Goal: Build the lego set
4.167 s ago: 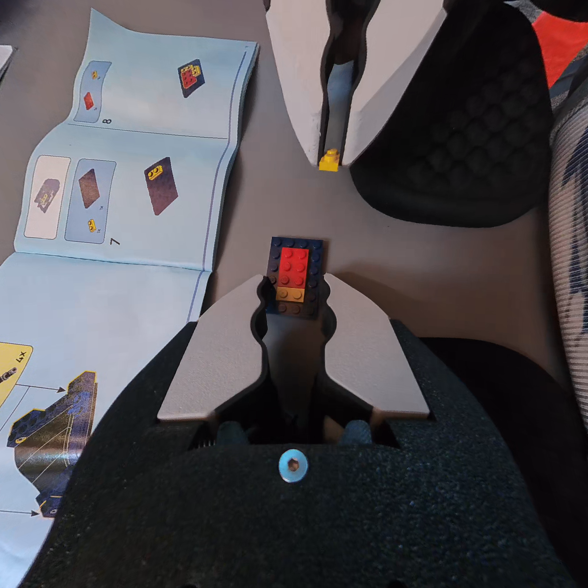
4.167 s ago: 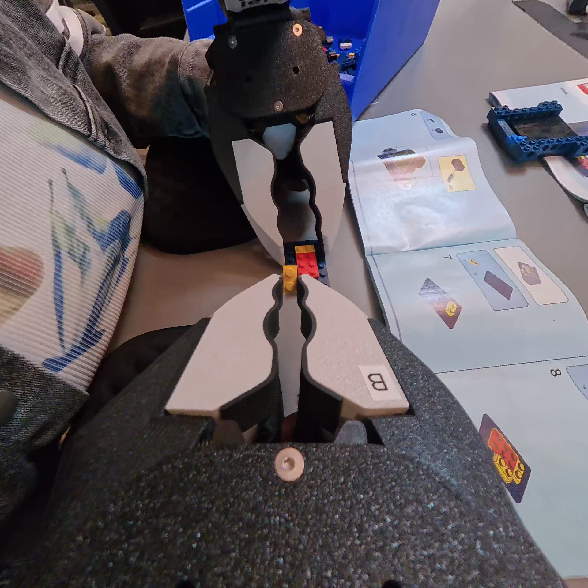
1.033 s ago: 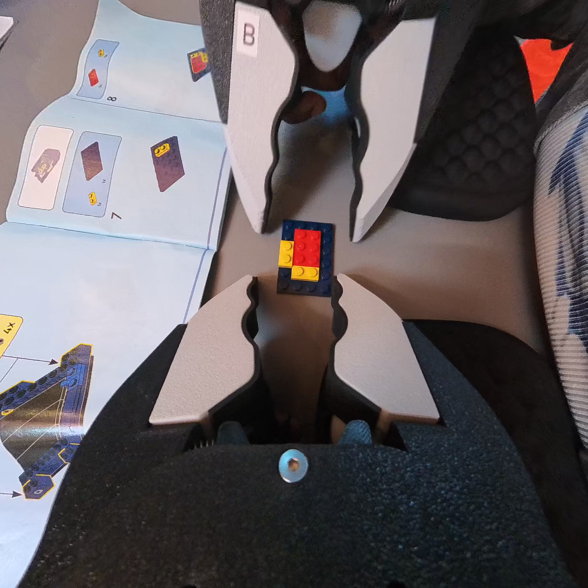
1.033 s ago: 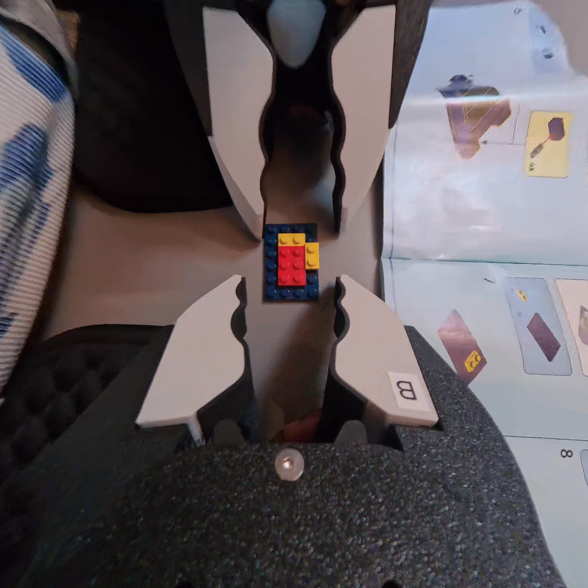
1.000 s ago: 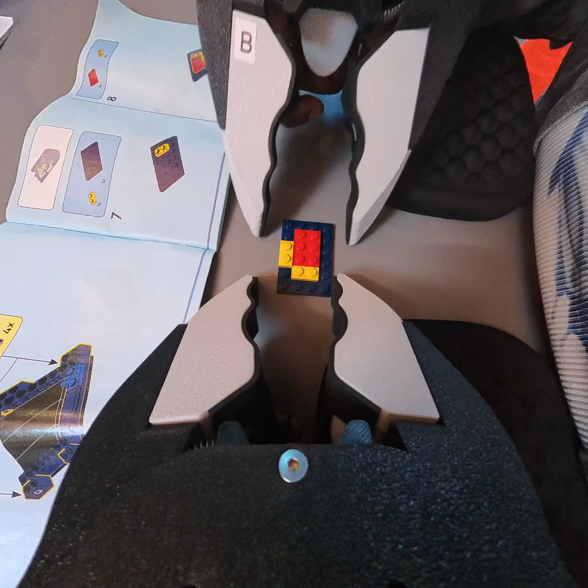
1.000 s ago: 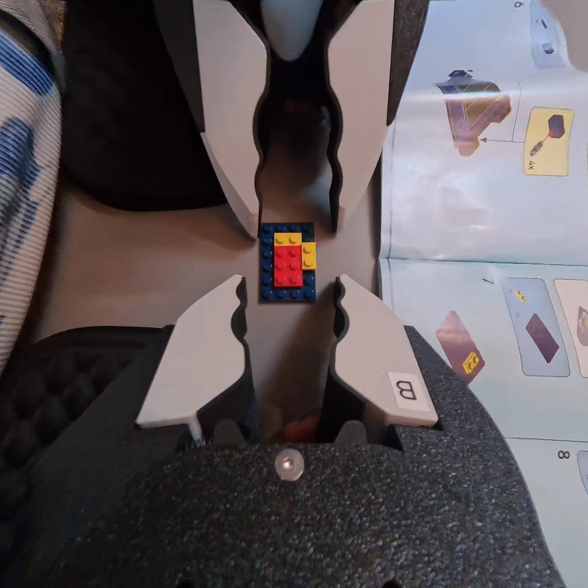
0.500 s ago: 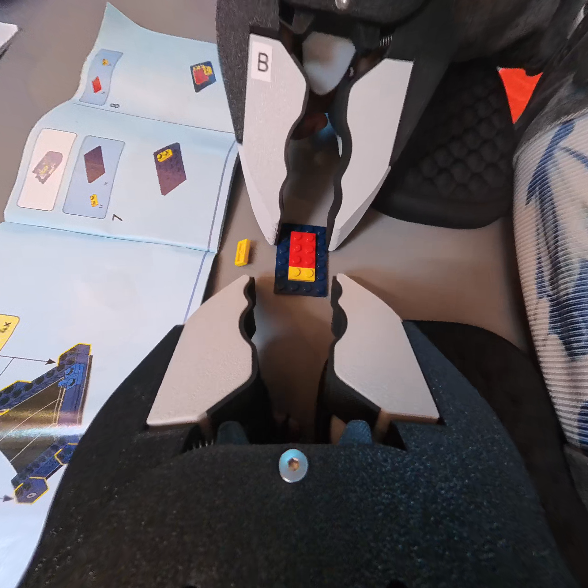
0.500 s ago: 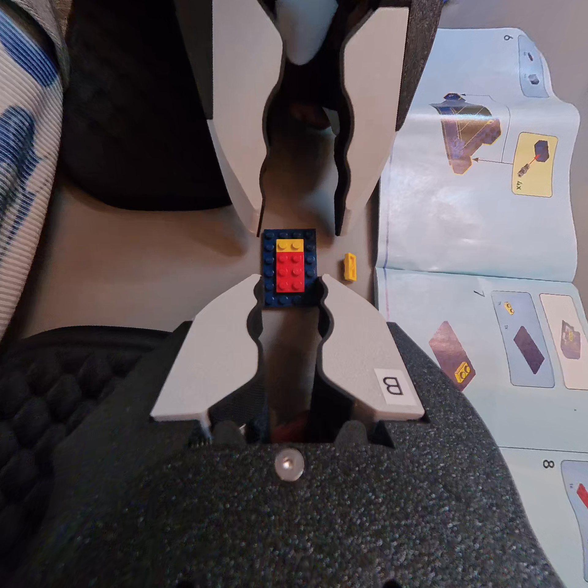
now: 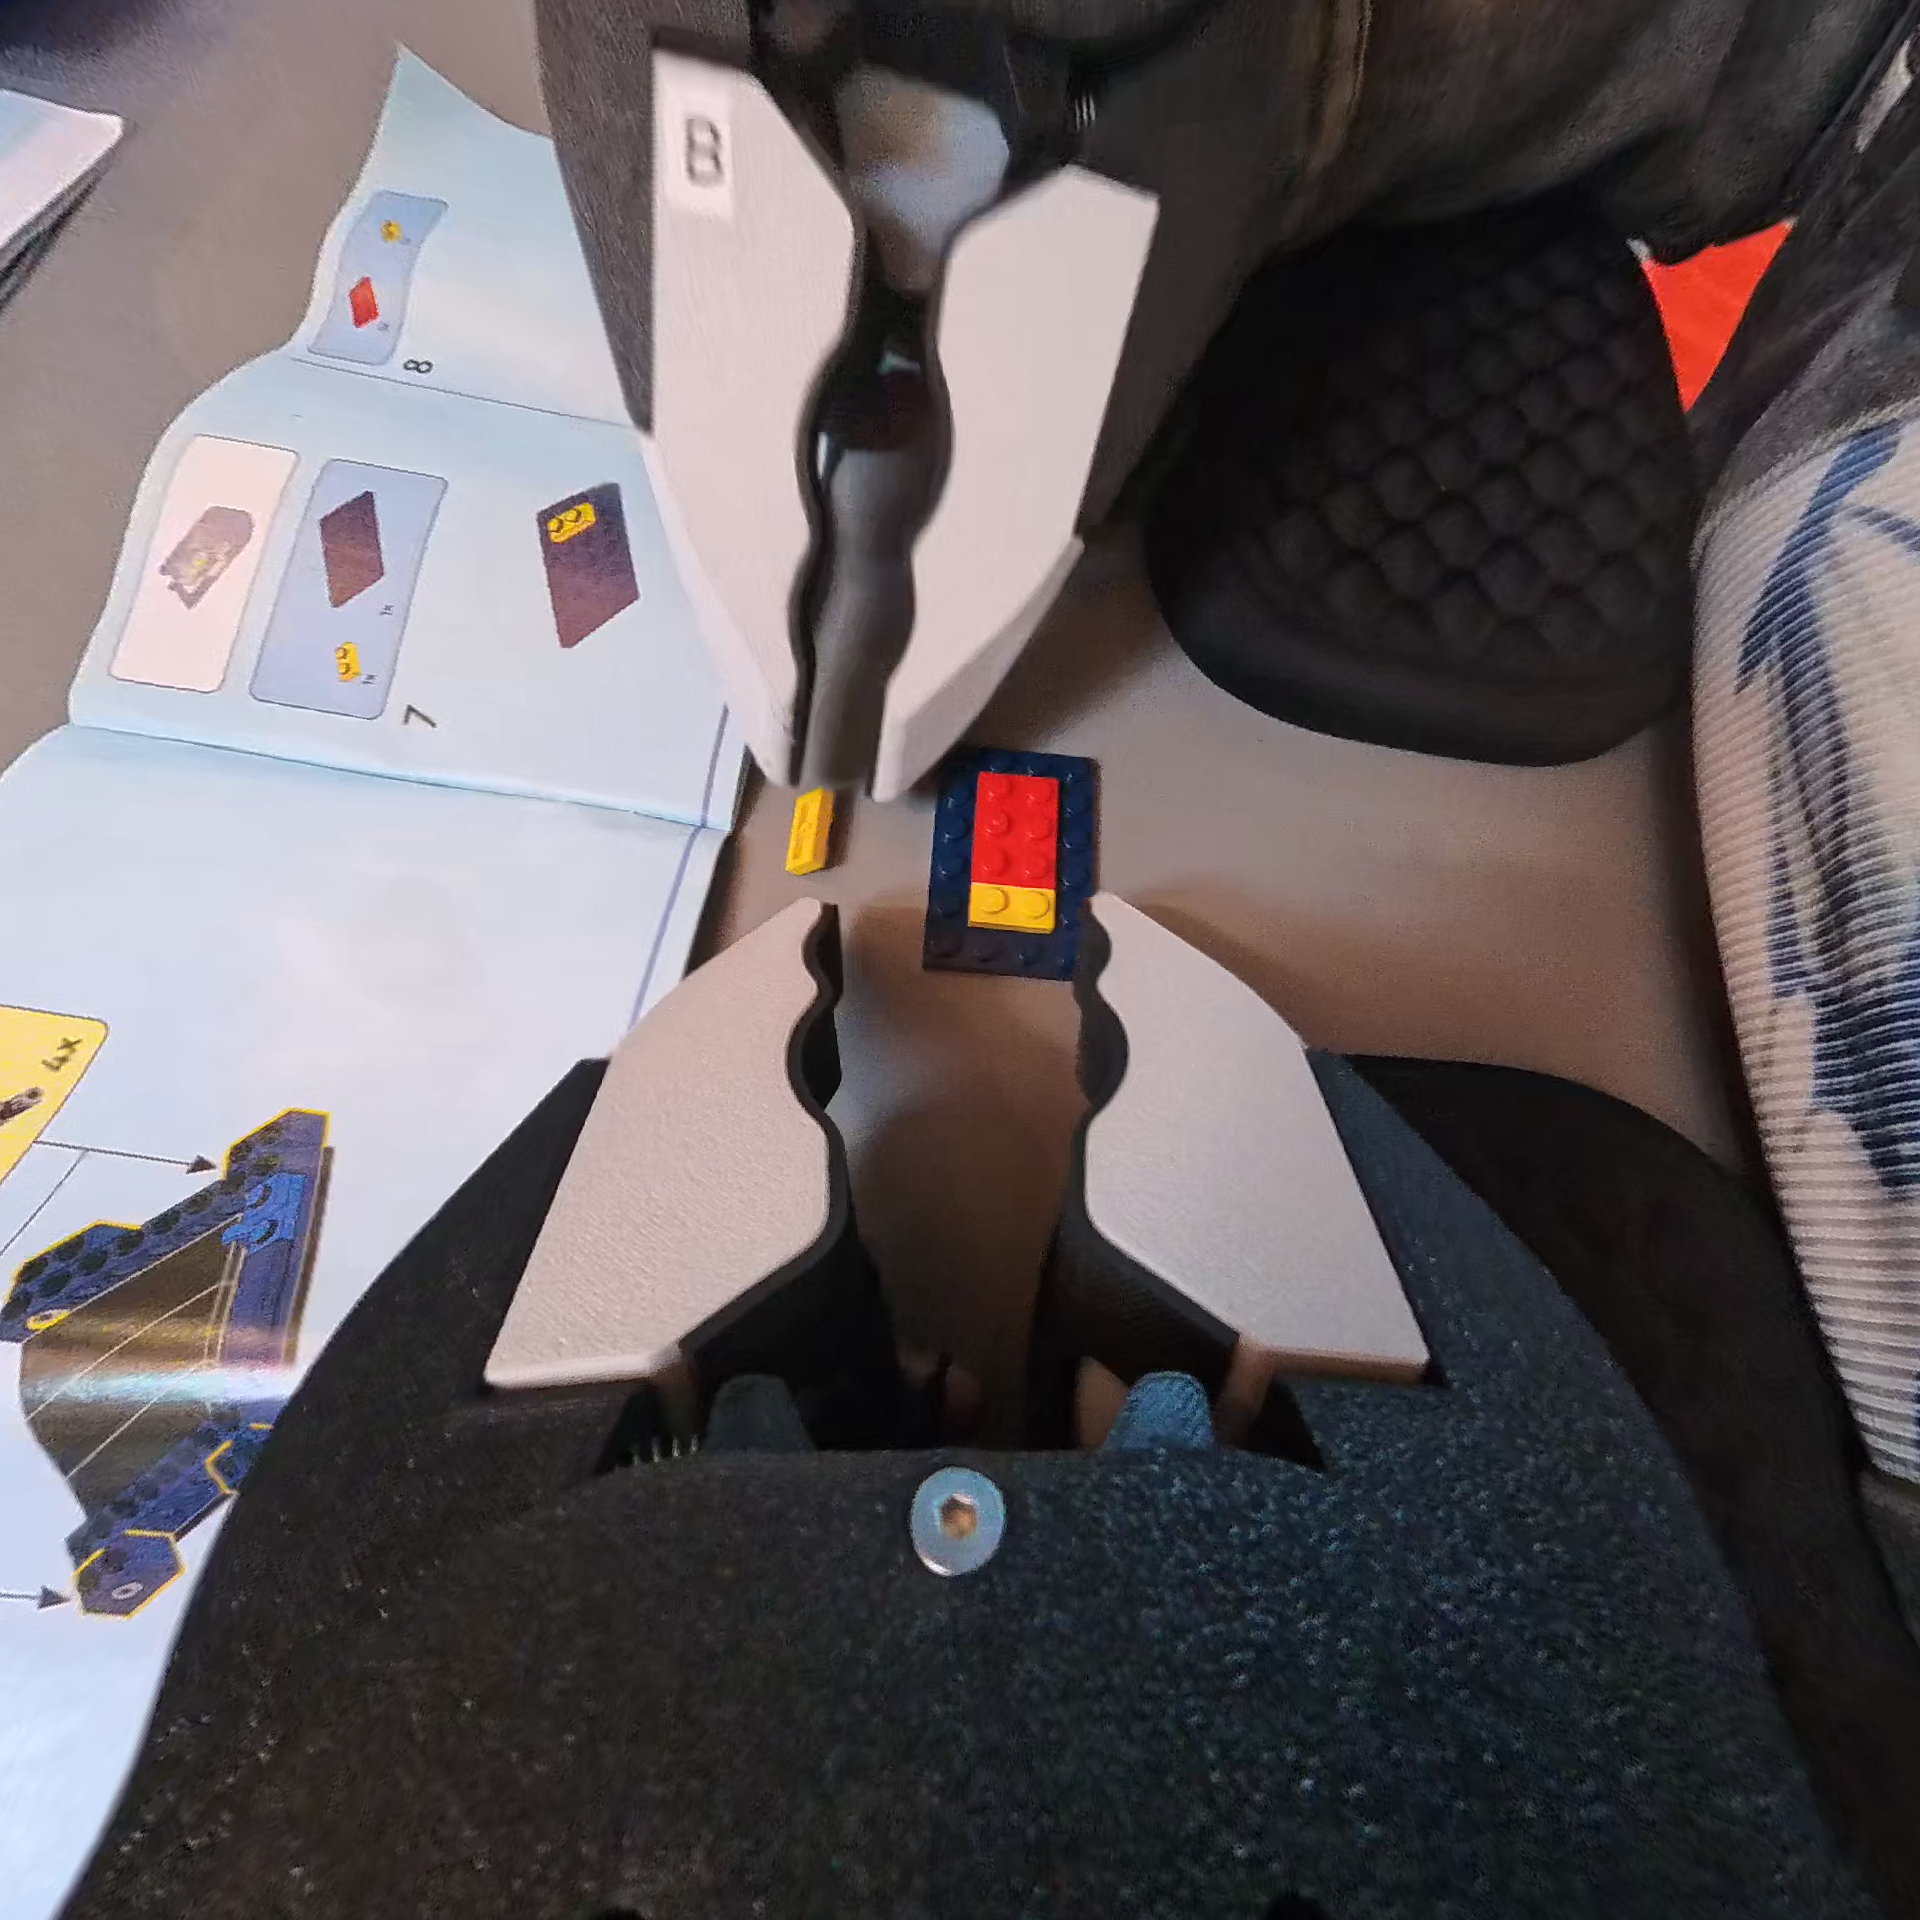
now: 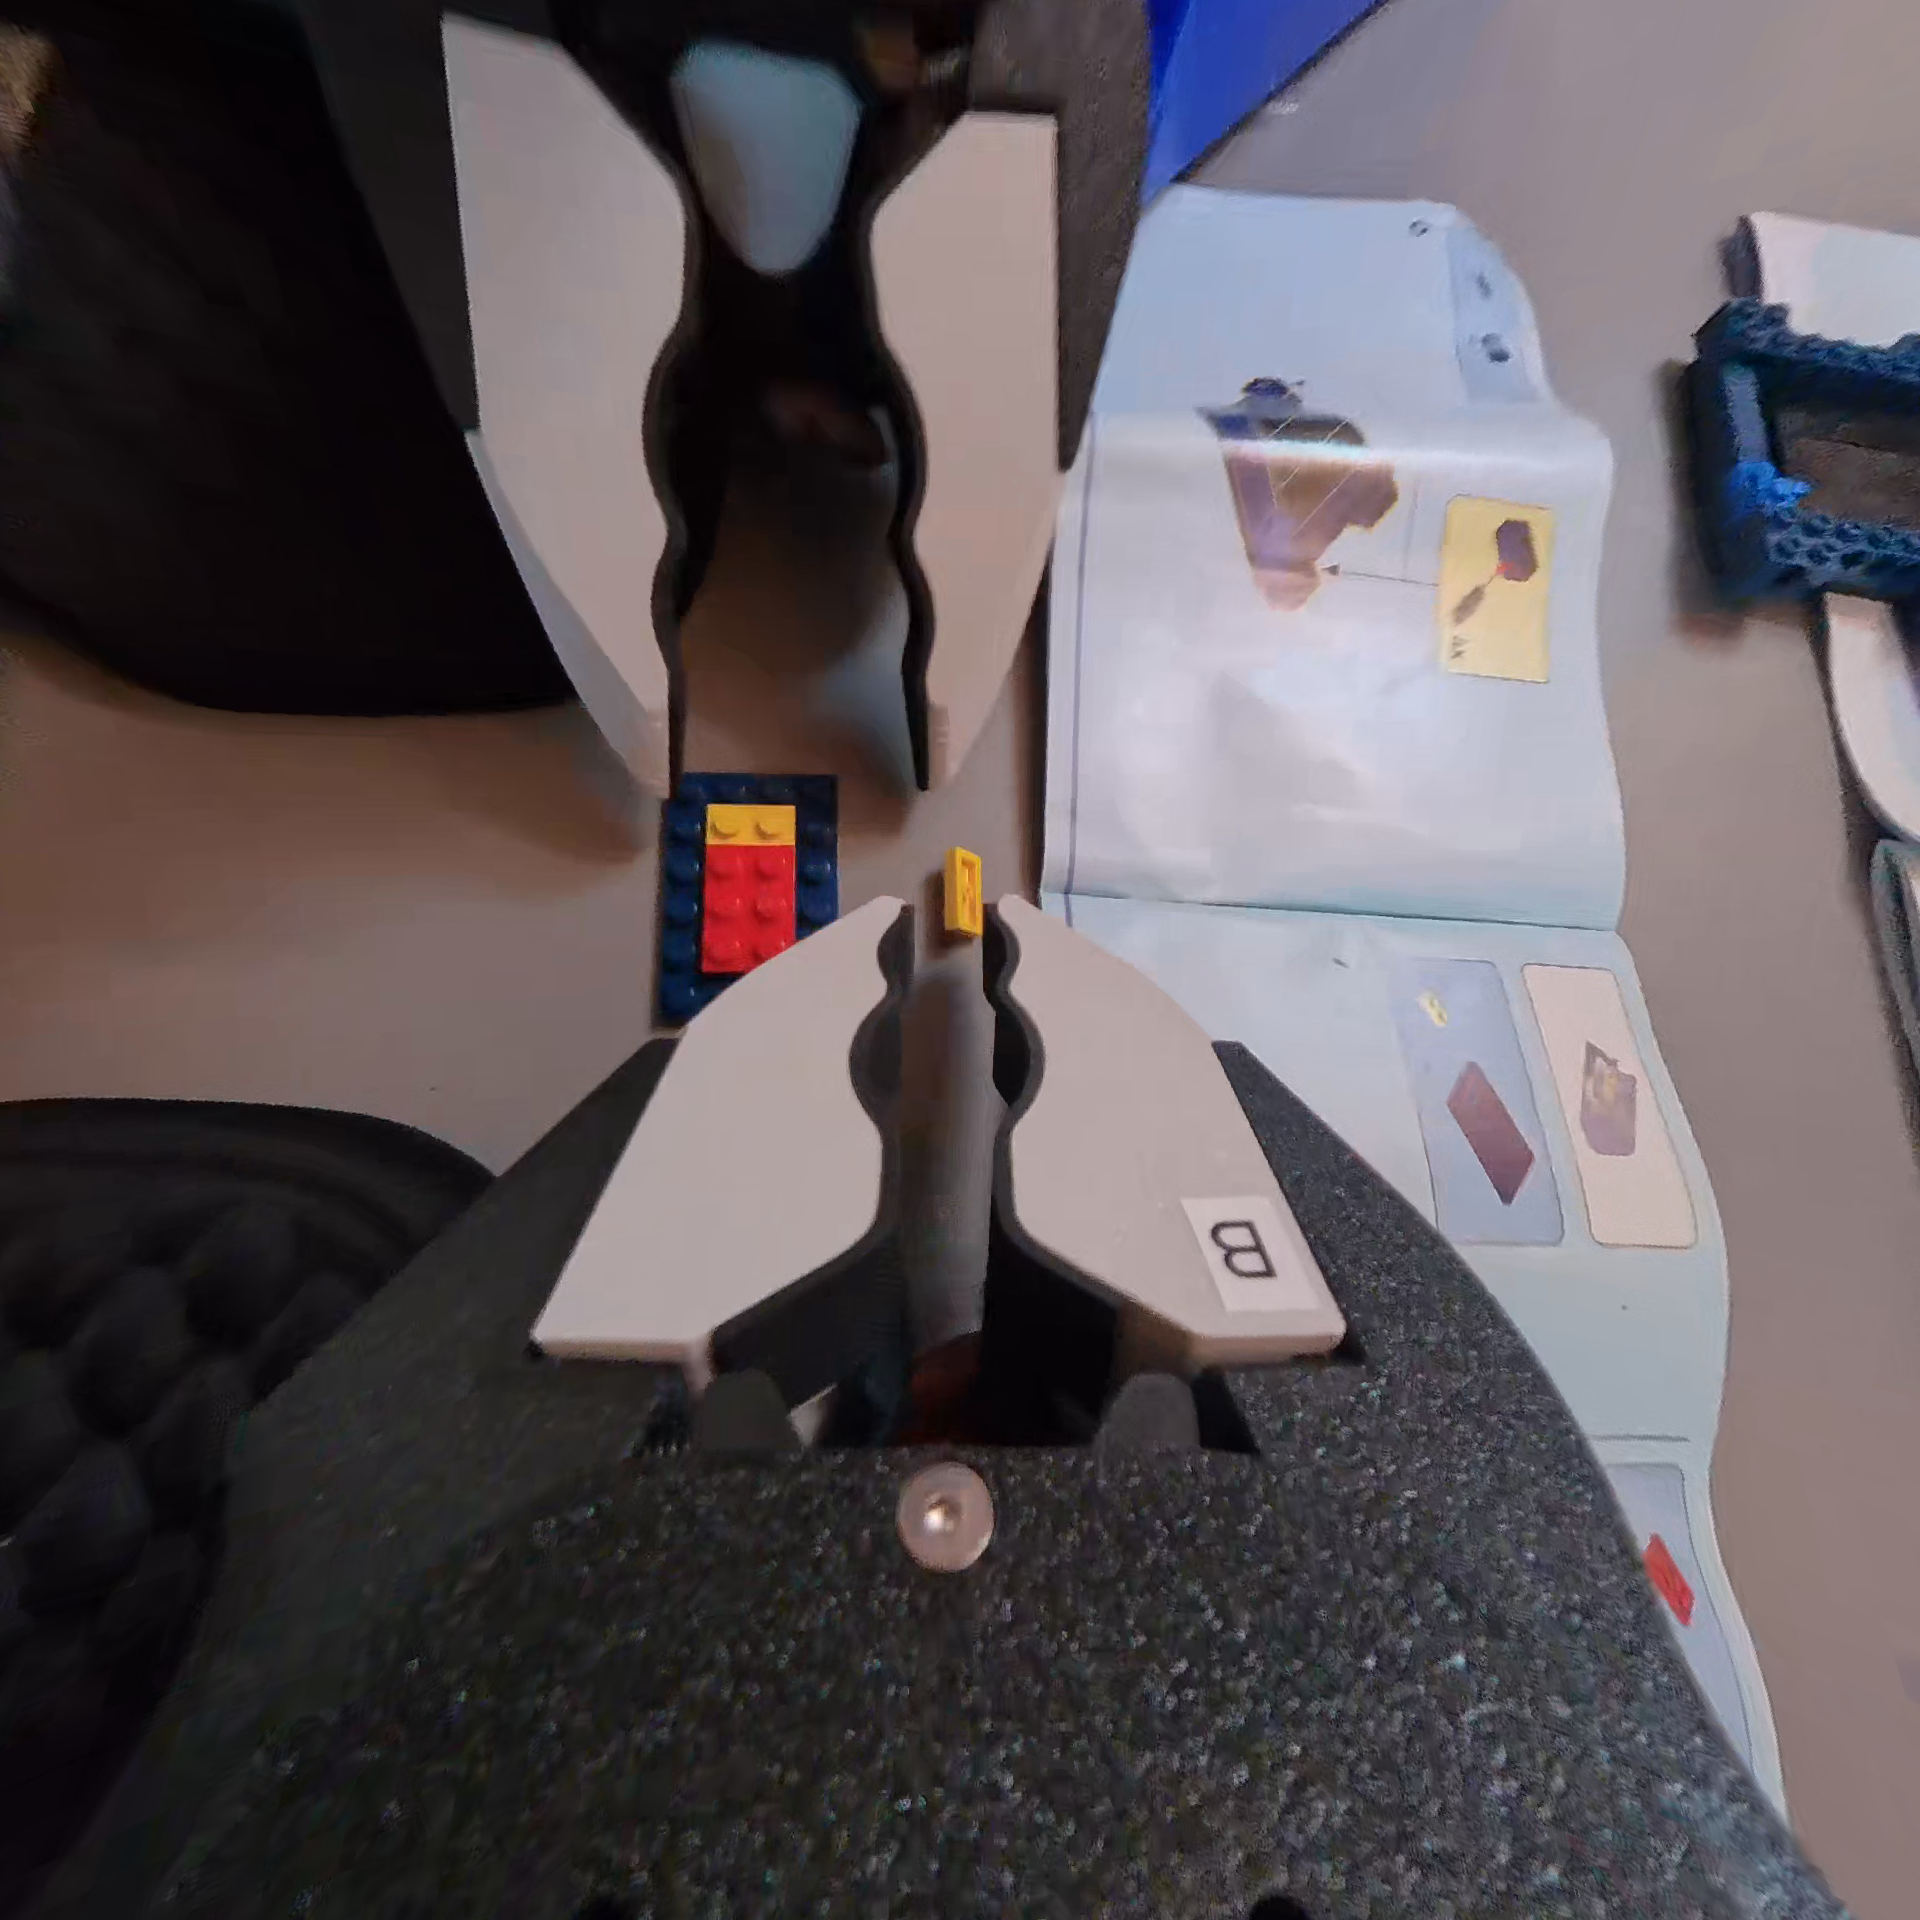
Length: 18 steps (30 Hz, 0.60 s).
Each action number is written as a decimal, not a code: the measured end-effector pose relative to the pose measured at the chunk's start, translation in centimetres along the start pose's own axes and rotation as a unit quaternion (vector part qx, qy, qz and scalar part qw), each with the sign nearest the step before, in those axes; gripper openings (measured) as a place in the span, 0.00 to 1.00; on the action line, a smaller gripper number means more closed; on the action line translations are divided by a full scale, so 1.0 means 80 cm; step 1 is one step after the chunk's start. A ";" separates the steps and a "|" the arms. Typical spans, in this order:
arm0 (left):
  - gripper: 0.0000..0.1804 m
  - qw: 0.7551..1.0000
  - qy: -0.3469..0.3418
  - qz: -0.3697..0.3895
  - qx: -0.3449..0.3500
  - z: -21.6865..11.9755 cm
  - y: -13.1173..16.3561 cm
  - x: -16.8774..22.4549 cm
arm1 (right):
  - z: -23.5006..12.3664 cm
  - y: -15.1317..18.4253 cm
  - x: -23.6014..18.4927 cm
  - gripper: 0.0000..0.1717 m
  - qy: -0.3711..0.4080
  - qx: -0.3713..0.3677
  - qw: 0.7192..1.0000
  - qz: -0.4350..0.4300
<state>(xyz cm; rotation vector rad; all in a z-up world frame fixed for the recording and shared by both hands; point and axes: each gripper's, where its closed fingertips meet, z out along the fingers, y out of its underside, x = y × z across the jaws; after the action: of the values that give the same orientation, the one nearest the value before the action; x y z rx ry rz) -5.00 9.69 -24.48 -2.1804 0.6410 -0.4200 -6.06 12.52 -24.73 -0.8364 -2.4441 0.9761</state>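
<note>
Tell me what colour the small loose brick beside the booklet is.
Yellow. The loose brick shows best in the right wrist view.

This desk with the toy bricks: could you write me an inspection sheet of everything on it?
Surface: grey table.
Job's things: dark blue plate carrying red and yellow bricks; loose small yellow brick beside it.
Clutter: open instruction booklet, blue bin, blue brick frame.
Grippers: left gripper open, plate's near end between its tips; right gripper nearly closed around the loose brick, contact unclear.
Cables: nothing seen.
Surroundings: black padded cushion, a person's striped sleeve.
</note>
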 end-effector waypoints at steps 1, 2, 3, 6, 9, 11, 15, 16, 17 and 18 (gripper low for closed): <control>0.23 1.000 -0.002 -0.004 0.004 -0.001 -0.001 -0.001 | 0.005 0.002 0.000 0.07 0.001 -0.008 1.000 -0.007; 0.23 1.000 -0.005 -0.008 0.006 -0.001 -0.002 -0.003 | 0.008 0.004 0.001 0.06 0.005 -0.015 1.000 -0.013; 0.22 1.000 -0.010 -0.012 0.008 -0.002 -0.002 -0.005 | 0.010 0.004 0.003 0.03 0.007 -0.016 1.000 -0.015; 0.16 0.999 -0.027 -0.026 0.020 -0.005 -0.006 -0.014 | 0.007 -0.004 -0.002 0.03 -0.023 0.005 1.000 0.014; 0.08 0.996 -0.024 -0.044 0.076 -0.017 -0.023 -0.017 | -0.009 -0.032 -0.016 0.03 -0.118 0.079 0.982 0.125; 0.07 0.990 0.020 -0.065 0.120 -0.027 -0.035 -0.008 | -0.021 -0.044 -0.018 0.03 -0.164 0.112 0.963 0.183; 0.05 0.979 0.080 -0.091 0.165 -0.040 -0.048 0.002 | -0.031 -0.057 -0.027 0.03 -0.218 0.135 0.942 0.215; 0.04 0.977 0.087 -0.098 0.167 -0.040 -0.049 0.002 | -0.032 -0.060 -0.029 0.03 -0.222 0.139 0.941 0.214; 0.04 0.976 0.098 -0.099 0.168 -0.041 -0.049 0.005 | -0.032 -0.062 -0.029 0.03 -0.223 0.138 0.942 0.211; 0.04 0.974 0.108 -0.100 0.172 -0.043 -0.051 0.007 | -0.032 -0.063 -0.030 0.03 -0.221 0.137 0.943 0.206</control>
<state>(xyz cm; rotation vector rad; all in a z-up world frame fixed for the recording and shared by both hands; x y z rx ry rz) -4.96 9.48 -19.14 -1.8853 0.4247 -0.8222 -4.82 9.30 -19.64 -1.1553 -2.4335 1.7838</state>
